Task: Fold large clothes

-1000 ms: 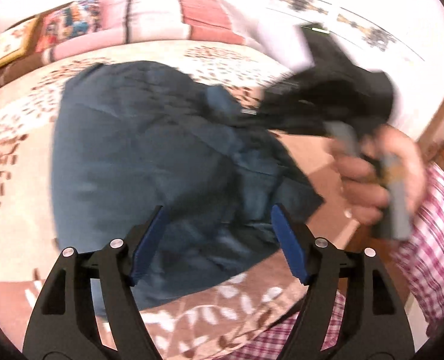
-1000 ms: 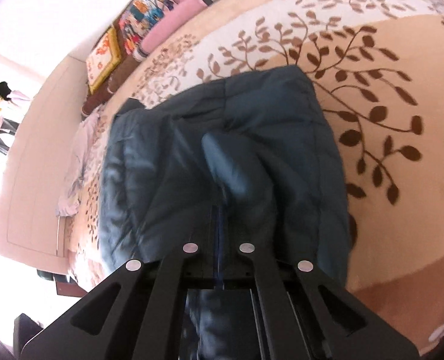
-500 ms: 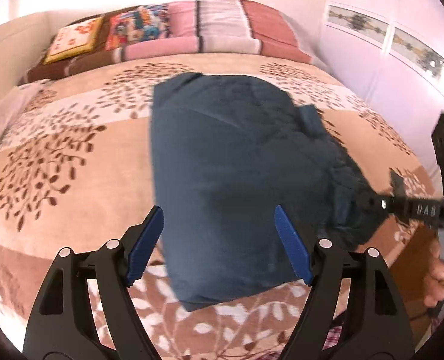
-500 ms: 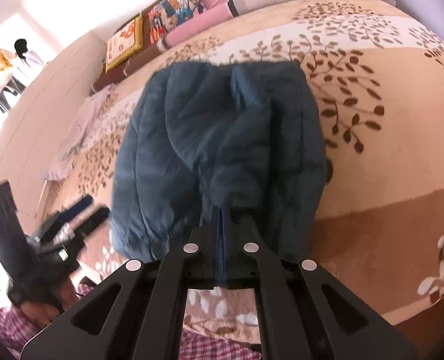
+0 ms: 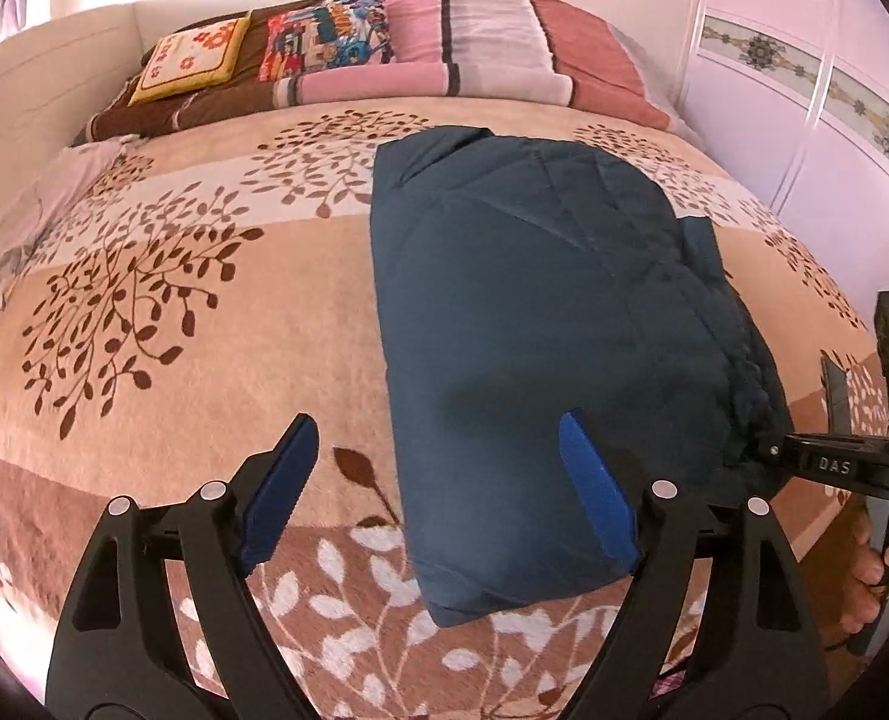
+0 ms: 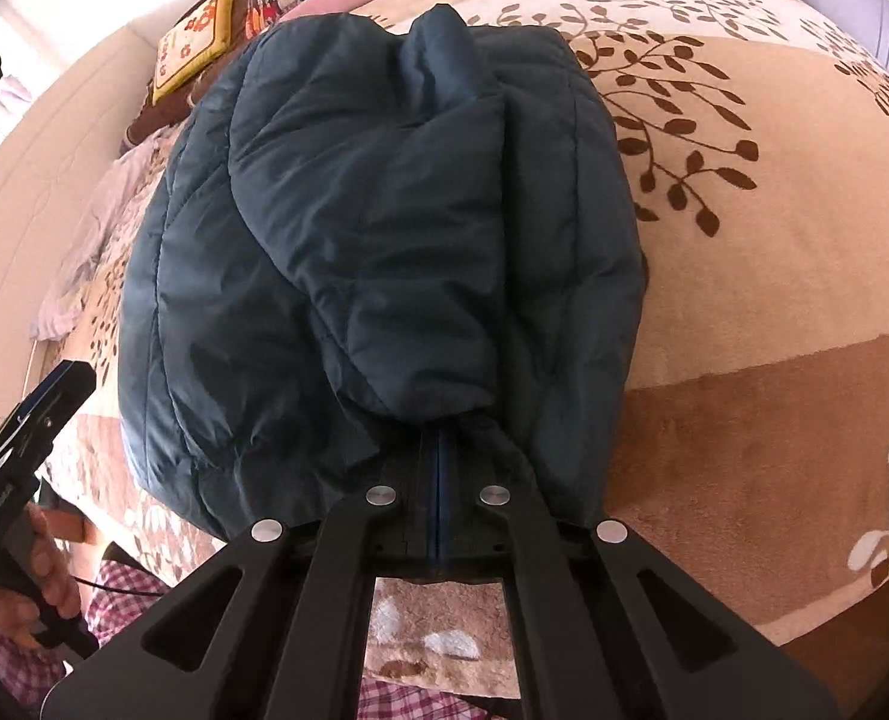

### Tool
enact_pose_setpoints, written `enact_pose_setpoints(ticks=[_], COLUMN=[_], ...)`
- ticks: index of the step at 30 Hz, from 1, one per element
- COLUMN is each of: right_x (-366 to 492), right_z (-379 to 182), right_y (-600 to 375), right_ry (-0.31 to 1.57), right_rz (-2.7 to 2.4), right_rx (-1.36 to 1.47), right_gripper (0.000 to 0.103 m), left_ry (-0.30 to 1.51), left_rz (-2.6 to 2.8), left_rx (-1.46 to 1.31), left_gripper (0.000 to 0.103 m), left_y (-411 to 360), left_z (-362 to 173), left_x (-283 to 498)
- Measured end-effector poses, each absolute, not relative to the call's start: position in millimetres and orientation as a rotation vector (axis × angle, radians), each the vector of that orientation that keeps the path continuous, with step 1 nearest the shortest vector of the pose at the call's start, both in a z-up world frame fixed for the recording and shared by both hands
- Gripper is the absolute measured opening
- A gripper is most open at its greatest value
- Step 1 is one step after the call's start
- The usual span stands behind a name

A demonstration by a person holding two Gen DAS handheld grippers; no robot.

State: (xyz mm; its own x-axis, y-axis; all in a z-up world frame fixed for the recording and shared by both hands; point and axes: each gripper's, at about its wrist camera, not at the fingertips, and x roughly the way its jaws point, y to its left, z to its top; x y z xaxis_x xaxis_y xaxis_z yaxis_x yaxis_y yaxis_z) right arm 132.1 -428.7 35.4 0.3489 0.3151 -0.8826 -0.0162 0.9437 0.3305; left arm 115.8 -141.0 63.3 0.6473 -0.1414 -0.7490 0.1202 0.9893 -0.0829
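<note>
Jacket [image 5: 540, 330] lies on bed [image 5: 204, 300], folded lengthwise already; cross fold prob. left. Right tool [image 6: 438, 456] pinched tight on near hem, left tool [image 5: 438, 480] spread wide, holding nothing, above near edge.

L wrist cam looks from bed [image 5: 204, 312] foot twd pillows [image 5: 468, 54], well back. R wrist cam faces same way, close over blue jacket [image 6: 378, 240]; both share jacket [image 5: 540, 324], bed.

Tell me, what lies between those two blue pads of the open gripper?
In the left wrist view, the left gripper hangs open over the bed: between its pads show patterned blanket and the near left part of the folded blue jacket. Neither pad visibly touches it.
</note>
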Motion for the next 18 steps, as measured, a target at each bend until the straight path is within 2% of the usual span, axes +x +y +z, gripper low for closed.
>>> enact_pose_setpoints(ticks=[11,12,14,15,16,18], right_x=[124,124,126,127,127,131], right_z=[77,81,86,88,90,93], right_y=[-435,-438,-447,-453,-457,-465], right_ry=[1.137,1.128,1.114,1.101,1.084,1.054], right_rz=[0.224,0.222,0.19,0.17,0.158,0.156], right_rx=[0.289,0.298,0.322,0.343,0.362,0.406], right_gripper=[0.0,0.004,0.03,0.055,0.065,0.066], left_ry=[0.86,0.861,0.863,0.863,0.863,0.866], left_rz=[-0.135,-0.134,-0.133,-0.133,-0.134,-0.144], left_rx=[-0.057,-0.059,-0.062,-0.064,-0.066,-0.068], left_gripper=[0.082,0.082,0.082,0.083,0.083,0.085], left_y=[-131,-131,-129,-128,-127,-126], left_z=[59,58,58,58,57,57], left_x=[130,131,133,134,134,136])
